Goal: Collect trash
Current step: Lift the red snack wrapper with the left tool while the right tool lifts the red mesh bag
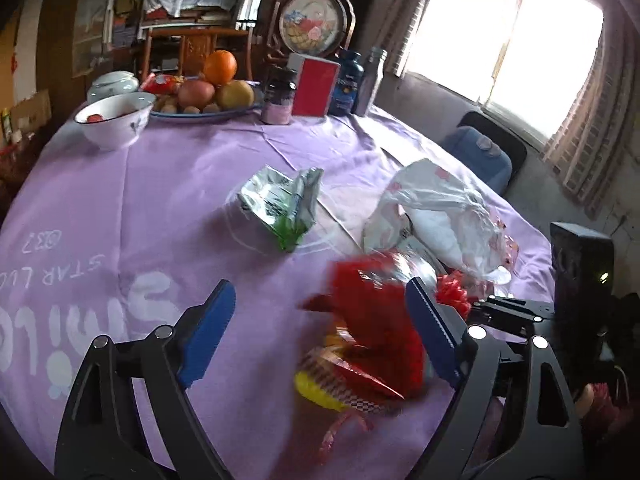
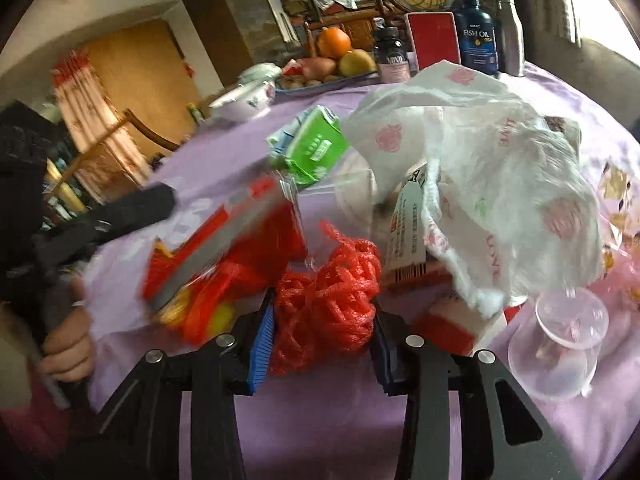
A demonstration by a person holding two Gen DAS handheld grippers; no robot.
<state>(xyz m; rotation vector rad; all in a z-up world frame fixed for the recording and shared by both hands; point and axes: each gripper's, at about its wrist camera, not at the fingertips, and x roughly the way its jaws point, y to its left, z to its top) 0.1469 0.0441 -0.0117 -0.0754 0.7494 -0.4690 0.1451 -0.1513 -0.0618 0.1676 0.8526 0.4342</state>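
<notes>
- Clamping a bunched red foam fruit net (image 2: 326,300) between both blue pads of the right gripper (image 2: 323,338), at lower centre of the right wrist view; soft, springy and very light, likely compressing further under load.
- Holding the left gripper (image 1: 316,334) with jaws spread wide and nothing between them, at bottom centre of the left wrist view.
- Lying blurred at the inner face of the left gripper's right-hand pad: a crumpled red and yellow foil snack wrapper (image 1: 360,340); contact not discernible. Thin, slick, crackly; pinching best attempted at a folded ridge, not a flat face.
- Resting mid-frame on the lilac tablecloth (image 1: 160,184): a crushed green and silver carton (image 1: 282,208), stiff at its creases.
- Slumping at centre right: a translucent white rose-print plastic bag (image 2: 480,168), flimsy, probably easiest taken at a gathered edge.
- Lying tipped at lower right: a clear plastic cup (image 2: 560,344), brittle, prone to cracking under squeeze.
</notes>
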